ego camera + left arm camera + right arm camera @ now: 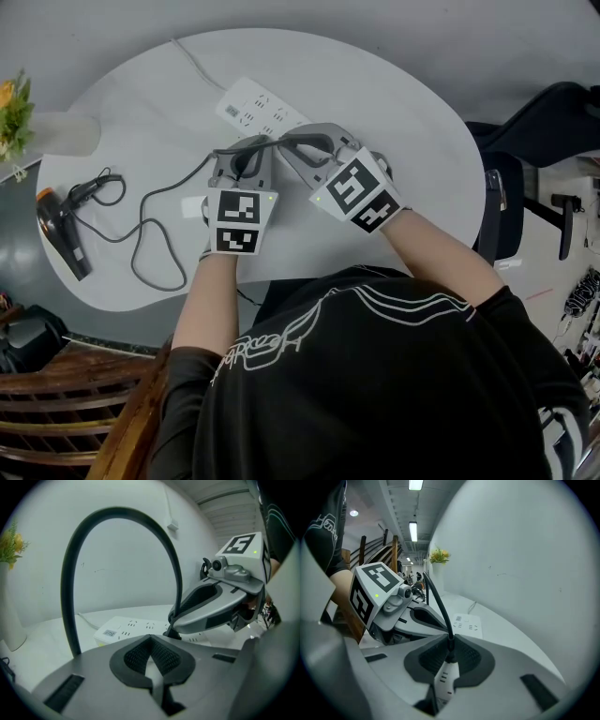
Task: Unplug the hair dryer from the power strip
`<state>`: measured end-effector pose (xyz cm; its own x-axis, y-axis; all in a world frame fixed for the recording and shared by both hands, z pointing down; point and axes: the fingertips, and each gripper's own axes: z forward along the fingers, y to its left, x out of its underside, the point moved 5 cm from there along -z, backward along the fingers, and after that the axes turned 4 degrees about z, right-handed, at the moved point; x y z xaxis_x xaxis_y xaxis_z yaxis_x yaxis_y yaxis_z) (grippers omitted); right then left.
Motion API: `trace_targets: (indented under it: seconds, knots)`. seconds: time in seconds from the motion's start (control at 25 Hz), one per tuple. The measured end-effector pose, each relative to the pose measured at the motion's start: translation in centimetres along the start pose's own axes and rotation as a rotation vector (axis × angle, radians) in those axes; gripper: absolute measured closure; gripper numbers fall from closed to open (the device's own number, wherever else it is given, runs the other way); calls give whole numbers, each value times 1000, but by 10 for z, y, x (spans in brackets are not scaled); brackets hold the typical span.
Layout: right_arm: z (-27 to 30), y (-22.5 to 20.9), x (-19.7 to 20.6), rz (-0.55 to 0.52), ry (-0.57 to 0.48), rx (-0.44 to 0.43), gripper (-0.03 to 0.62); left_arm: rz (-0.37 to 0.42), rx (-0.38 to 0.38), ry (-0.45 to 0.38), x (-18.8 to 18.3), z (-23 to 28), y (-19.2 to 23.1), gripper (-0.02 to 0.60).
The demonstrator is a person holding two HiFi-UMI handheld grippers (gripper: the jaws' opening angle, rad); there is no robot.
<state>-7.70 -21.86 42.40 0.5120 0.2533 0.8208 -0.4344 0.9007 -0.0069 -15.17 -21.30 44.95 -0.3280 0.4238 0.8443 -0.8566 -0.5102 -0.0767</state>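
The plug (445, 679) sinks between the jaws of the right gripper (450, 645), prongs hidden. Beside the jaws of the left gripper (151, 642), the cord (68, 620) drops behind them. A pale sliver between its pads (133, 658) is too thin to name.

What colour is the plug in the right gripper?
White plug, with a black cord; the right gripper view shows it best.

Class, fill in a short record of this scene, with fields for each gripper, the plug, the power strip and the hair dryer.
right gripper: shut on the plug
left gripper: jaws together, nothing held
plug: out of the power strip, its cable arching up
power strip: flat on the table, far side
hair dryer: lying at the table's left edge
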Motion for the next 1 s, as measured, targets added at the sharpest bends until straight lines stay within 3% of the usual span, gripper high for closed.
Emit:
trace_targets:
  seconds: [0.24, 0.52, 0.76, 1.0]
  knots:
    - [-2, -13, 4, 186, -38, -36, 568, 11, 6, 0, -1, 1, 0, 580]
    - [0, 0, -2, 75, -24, -10, 568, -7, -8, 5, 1, 1, 1, 580]
    - [-1, 0, -1, 87, -19, -8, 568, -2, -3, 15, 0, 3, 0, 580]
    - [-2, -15, 6, 275, -52, -37, 568, 41, -1, 25, -1, 4, -1, 580]
